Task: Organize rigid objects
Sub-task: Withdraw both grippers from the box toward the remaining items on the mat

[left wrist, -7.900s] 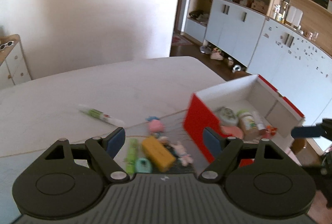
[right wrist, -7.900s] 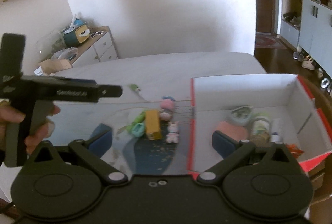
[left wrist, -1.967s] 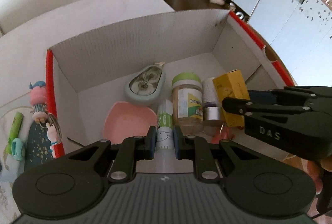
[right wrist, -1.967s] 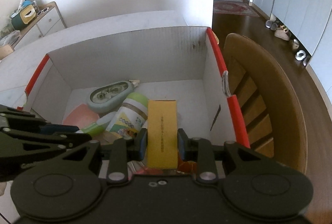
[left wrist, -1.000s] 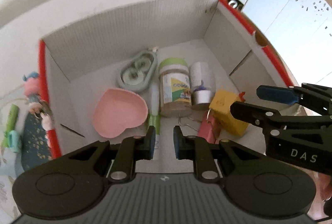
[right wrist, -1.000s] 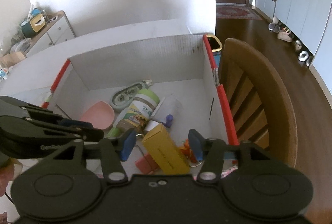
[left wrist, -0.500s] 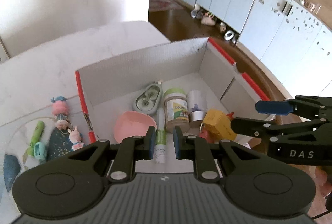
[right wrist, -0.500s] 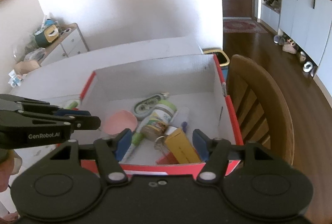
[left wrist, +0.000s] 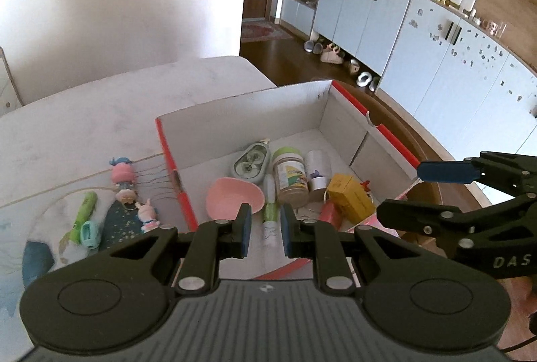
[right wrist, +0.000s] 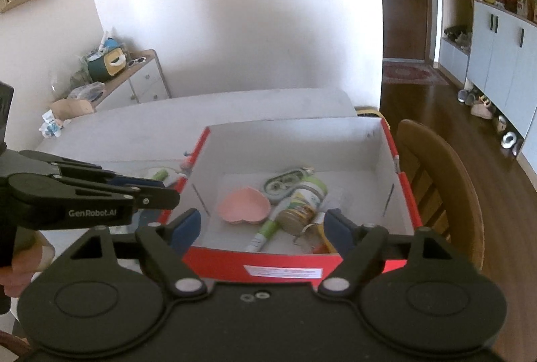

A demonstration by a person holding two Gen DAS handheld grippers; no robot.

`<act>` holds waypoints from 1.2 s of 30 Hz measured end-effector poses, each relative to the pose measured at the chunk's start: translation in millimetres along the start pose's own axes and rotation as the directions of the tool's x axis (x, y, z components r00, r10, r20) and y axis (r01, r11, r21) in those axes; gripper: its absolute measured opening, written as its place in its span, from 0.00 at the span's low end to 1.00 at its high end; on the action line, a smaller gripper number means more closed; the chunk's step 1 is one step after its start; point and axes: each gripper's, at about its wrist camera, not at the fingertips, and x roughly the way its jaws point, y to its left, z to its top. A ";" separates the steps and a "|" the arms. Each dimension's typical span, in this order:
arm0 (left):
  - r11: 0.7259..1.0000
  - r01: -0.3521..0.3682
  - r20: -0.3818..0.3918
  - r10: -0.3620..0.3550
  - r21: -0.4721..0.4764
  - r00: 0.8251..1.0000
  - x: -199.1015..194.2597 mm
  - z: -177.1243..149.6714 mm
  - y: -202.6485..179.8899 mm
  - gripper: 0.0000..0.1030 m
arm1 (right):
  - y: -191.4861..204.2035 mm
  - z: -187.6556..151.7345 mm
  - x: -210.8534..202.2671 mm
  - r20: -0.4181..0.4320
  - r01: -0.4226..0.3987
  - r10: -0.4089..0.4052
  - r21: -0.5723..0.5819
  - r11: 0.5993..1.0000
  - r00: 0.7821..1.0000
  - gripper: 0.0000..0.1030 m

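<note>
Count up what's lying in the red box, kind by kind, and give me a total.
Pink heart-shaped dish: 1
Correction tape dispenser: 1
Green-lidded jar: 1
White bottle: 1
Yellow carton: 1
Green-and-white tube: 1
Red block: 1
Total: 7; the small orange bit beside the carton is too unclear to count.

Yellow carton lies tilted (inside red-rimmed box).
</note>
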 end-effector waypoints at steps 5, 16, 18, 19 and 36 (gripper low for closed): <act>1.000 0.002 0.028 -0.002 -0.007 1.000 -19.0 -10.3 16.6 0.19 | 22.3 -2.1 -5.9 0.025 -0.009 0.009 0.001 1.000 1.000 0.84; 1.000 -0.003 0.106 0.005 -0.013 0.994 -53.3 -28.9 67.4 0.68 | 78.4 -2.9 -3.0 0.065 -0.053 0.049 0.061 0.997 0.997 0.96; 1.000 -0.004 0.114 0.006 -0.016 0.993 -58.0 -32.1 80.4 0.75 | 89.4 -3.2 -0.9 0.070 -0.049 0.045 0.063 0.997 0.997 0.98; 1.000 -0.007 0.120 0.009 -0.019 0.993 -60.1 -33.5 86.8 0.75 | 94.8 -2.5 0.6 0.070 -0.051 0.047 0.065 0.997 0.996 0.98; 0.997 -0.037 0.130 0.046 -0.067 0.990 -54.7 -45.3 206.7 0.79 | 182.0 -7.0 51.4 0.024 0.001 -0.003 0.089 0.996 1.000 0.99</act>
